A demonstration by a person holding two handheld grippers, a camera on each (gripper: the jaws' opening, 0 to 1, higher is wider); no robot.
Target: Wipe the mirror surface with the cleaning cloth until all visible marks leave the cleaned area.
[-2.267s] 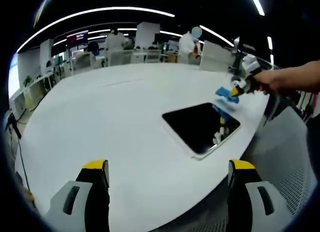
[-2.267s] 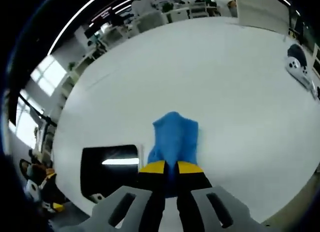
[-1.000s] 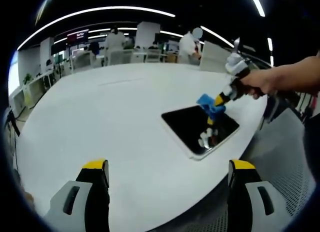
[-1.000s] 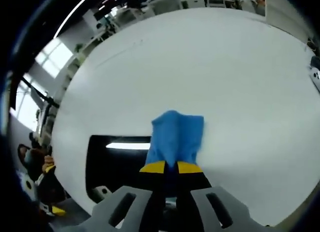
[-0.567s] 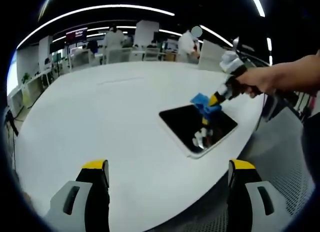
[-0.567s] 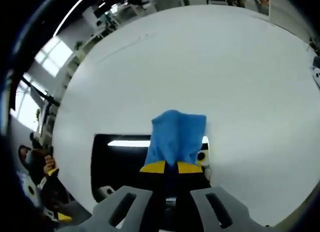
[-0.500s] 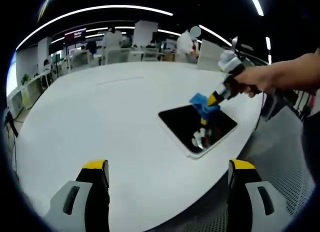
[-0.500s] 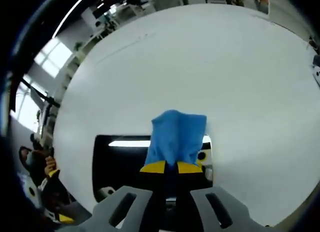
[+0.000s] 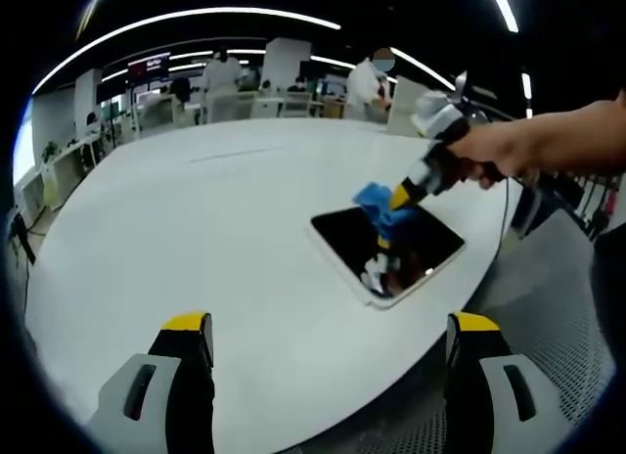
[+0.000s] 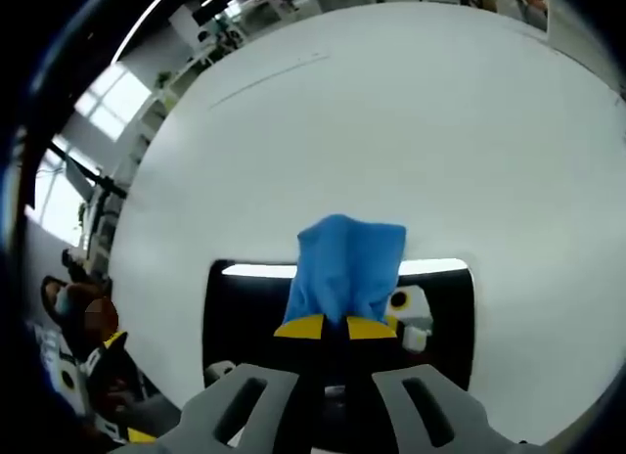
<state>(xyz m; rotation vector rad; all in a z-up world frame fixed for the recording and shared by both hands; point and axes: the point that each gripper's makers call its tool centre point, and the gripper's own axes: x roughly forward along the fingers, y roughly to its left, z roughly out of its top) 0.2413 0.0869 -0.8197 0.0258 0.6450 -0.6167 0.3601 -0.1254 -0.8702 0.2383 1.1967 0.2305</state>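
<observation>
The right gripper (image 10: 327, 326) is pinching a crumpled blue cleaning cloth (image 10: 347, 268) over the dark rectangular mirror (image 9: 386, 244) lying near the white surface's (image 9: 196, 239) edge. The left gripper (image 9: 328, 322) is hanging spread and empty. Wiping looks under way; pressing strokes across the glass come next.

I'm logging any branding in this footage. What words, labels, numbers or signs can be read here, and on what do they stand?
No text can be read in either view.
Screen on the far wall, left gripper view: lit, with a pink band, but too small and blurred to read.
Mirror, blue cloth, white table, right gripper and left gripper: no lettering to be seen on them.
</observation>
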